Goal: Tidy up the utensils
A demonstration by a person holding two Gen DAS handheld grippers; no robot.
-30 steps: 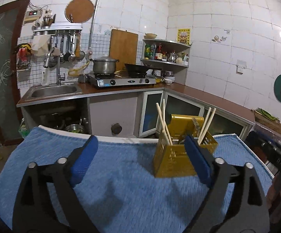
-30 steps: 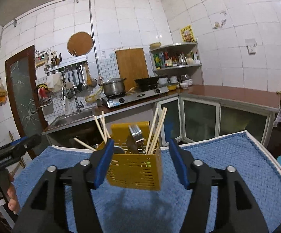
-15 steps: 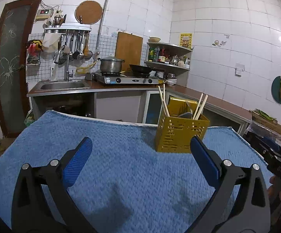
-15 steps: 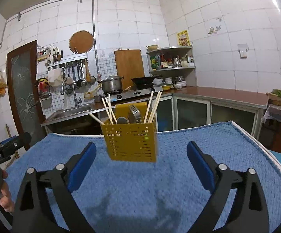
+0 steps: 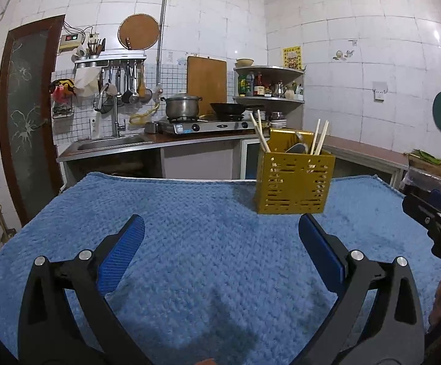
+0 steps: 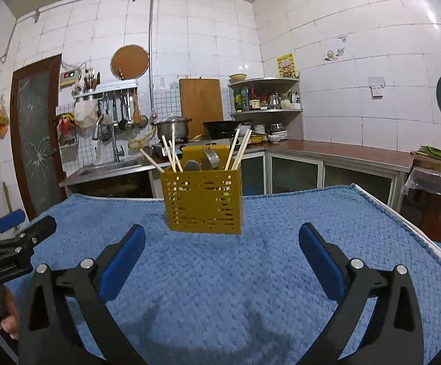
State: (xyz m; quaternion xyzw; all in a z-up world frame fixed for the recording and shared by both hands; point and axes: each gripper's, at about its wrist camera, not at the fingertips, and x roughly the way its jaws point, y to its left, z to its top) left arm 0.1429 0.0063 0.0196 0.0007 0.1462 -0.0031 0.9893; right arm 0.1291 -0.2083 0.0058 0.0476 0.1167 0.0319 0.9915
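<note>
A yellow perforated utensil holder point(image 5: 293, 184) point(image 6: 203, 200) stands upright on the blue towel point(image 5: 208, 261) point(image 6: 250, 273) near its far edge. Several wooden chopsticks point(image 6: 238, 150), a fork point(image 6: 211, 158) and a spoon point(image 6: 192, 165) stand in it. My left gripper point(image 5: 220, 243) is open and empty, low over the towel, left of and nearer than the holder. My right gripper point(image 6: 220, 245) is open and empty, directly in front of the holder and apart from it. Each gripper shows at the edge of the other's view point(image 5: 433, 216) point(image 6: 10, 243).
The towel covers a table whose white edge point(image 6: 418, 234) shows at the right. Behind are a kitchen counter with a sink point(image 5: 110, 144), a gas stove with a pot point(image 5: 182, 106), a wok, and a corner shelf point(image 5: 269, 91).
Both grippers have pulled back from the holder and opened wider. The holder now stands farther away in both views, released on the towel.
</note>
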